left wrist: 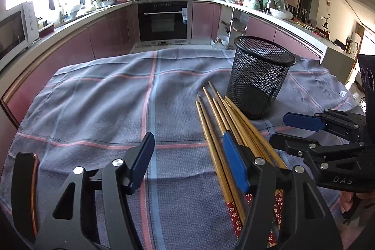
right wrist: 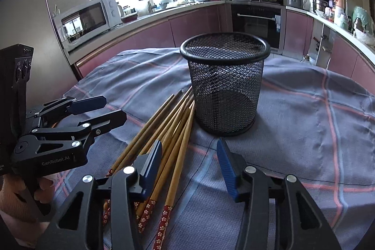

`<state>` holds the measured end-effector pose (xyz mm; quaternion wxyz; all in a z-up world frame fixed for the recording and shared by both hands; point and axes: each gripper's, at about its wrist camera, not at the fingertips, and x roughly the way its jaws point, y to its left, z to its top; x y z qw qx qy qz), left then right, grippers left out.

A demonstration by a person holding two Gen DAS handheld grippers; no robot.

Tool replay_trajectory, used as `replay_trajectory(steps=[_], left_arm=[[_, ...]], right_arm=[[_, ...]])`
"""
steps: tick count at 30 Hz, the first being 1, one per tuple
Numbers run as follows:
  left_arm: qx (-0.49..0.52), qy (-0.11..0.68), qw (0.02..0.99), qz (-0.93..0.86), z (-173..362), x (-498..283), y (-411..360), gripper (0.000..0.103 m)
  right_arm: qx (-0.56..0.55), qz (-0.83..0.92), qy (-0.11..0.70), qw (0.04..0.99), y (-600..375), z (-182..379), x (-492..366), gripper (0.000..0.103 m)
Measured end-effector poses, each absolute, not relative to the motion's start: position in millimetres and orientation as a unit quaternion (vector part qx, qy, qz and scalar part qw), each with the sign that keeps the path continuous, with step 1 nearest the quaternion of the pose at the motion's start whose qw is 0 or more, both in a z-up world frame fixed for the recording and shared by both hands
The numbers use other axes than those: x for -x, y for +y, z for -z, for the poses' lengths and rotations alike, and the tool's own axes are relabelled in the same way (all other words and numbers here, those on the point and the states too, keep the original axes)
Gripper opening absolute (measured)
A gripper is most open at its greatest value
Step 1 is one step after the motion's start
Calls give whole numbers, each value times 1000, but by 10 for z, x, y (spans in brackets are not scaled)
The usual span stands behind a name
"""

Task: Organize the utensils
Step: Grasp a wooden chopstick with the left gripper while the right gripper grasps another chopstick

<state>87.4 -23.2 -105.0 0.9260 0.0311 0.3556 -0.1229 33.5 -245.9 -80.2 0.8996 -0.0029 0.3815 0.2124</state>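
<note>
Bamboo chopsticks [right wrist: 174, 125] lie loose on the cloth [right wrist: 304, 123], tips touching the empty mesh holder [right wrist: 225, 88]; both the left gripper [left wrist: 187, 156] and right gripper [right wrist: 189, 165] stand open and unloaded, so the step in hand appears to be the first pickup, requiring one claw to close on the bundle.

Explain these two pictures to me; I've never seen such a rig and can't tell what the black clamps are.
No robot here: a person holds a two-finger gripper in each hand, each with a fisheye camera looking along its fingers. One picture is the left gripper's own view, with the right gripper at its side; the other is the right one's view. Both are open and hold nothing. On the checked cloth stands an empty black mesh cup, upright. Beside it lies a bundle of chopsticks, tips toward the cup. A kitchen is behind.
</note>
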Motion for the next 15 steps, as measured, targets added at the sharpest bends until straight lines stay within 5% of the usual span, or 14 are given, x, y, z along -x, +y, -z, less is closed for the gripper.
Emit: replay_trajectory(steps=[5,15], left_arm=[[-34,386,912,134,1158,-965,-280,48],[-46,421,893,152,1270,-1090,-372,44]], right_arm=[[0,-215,413,885,-2453,881,-449,27],[36,-205,432,877,-2332,978,-539,23]])
